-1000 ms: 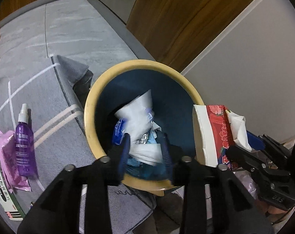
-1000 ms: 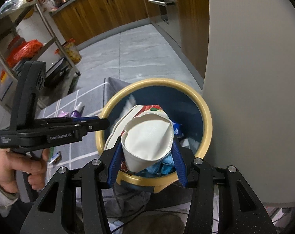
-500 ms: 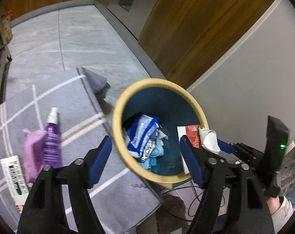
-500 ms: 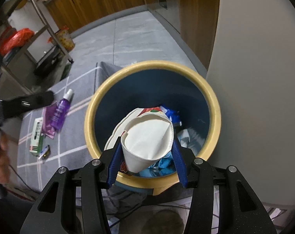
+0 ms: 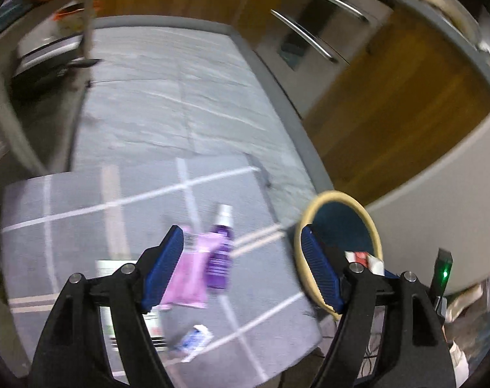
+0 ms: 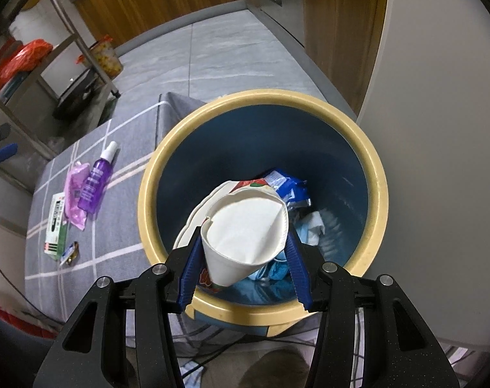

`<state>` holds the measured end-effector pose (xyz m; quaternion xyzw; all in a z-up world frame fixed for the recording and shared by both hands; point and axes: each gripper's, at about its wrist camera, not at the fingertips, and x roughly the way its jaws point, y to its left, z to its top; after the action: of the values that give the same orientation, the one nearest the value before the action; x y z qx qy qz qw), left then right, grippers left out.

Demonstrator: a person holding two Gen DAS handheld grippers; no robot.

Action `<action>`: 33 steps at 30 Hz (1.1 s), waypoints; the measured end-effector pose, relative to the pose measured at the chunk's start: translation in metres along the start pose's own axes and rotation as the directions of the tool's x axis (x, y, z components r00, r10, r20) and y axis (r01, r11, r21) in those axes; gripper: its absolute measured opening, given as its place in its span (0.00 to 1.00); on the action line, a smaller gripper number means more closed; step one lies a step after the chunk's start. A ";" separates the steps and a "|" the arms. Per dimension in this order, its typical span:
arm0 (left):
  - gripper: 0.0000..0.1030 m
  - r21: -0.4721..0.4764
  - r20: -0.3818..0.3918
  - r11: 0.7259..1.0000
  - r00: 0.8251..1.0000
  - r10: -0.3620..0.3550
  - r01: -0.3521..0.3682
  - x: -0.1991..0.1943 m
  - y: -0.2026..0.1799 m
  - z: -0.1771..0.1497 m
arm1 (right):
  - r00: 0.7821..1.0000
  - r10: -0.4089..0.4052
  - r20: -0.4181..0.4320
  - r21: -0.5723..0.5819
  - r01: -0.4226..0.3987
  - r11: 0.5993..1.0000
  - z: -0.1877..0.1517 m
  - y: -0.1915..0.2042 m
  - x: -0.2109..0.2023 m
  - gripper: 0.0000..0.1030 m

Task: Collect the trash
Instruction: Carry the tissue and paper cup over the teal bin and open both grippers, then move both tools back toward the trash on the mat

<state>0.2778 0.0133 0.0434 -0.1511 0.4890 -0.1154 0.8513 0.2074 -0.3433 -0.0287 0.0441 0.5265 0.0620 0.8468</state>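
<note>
Right wrist: bin (image 6: 379, 194) of wrappers (image 6: 288, 189); right claw (image 6: 245, 270) clamping paper cup (image 6: 245, 226); left claw (image 5: 241, 271) wide, empty.

No text can be read with certainty. The purple spray bottle (image 6: 94, 183) lying on the grey mat (image 6: 122, 226) carries a label with pale print, too small to make out. The white and green box (image 6: 56, 226) beside it shows dark lettering and red marks, illegible. The squashed paper cup (image 6: 245, 236) has red lettering low on its side, mostly hidden. The left wrist view is blurred.
</note>
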 end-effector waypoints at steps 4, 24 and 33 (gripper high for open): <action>0.72 -0.042 -0.005 0.998 0.998 0.056 -0.056 -0.009 0.033 -0.006 | 1.000 -0.013 -0.017 0.000 0.013 1.000 0.001 0.001 0.005 0.64; 0.90 0.031 -0.171 0.948 0.933 0.317 -0.317 0.039 0.083 -0.066 | 0.987 0.158 0.012 -0.065 -0.157 0.986 0.024 0.099 0.004 0.82; 0.90 0.091 -0.224 0.925 0.898 0.379 -0.368 0.079 0.091 -0.087 | 0.978 0.207 -0.009 -0.092 -0.206 0.974 0.028 0.136 0.014 0.83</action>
<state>0.2456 0.0577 -0.0943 -0.0197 0.6043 0.0214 0.7962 0.2309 -0.2070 -0.0096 0.0594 0.5152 0.1739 0.8371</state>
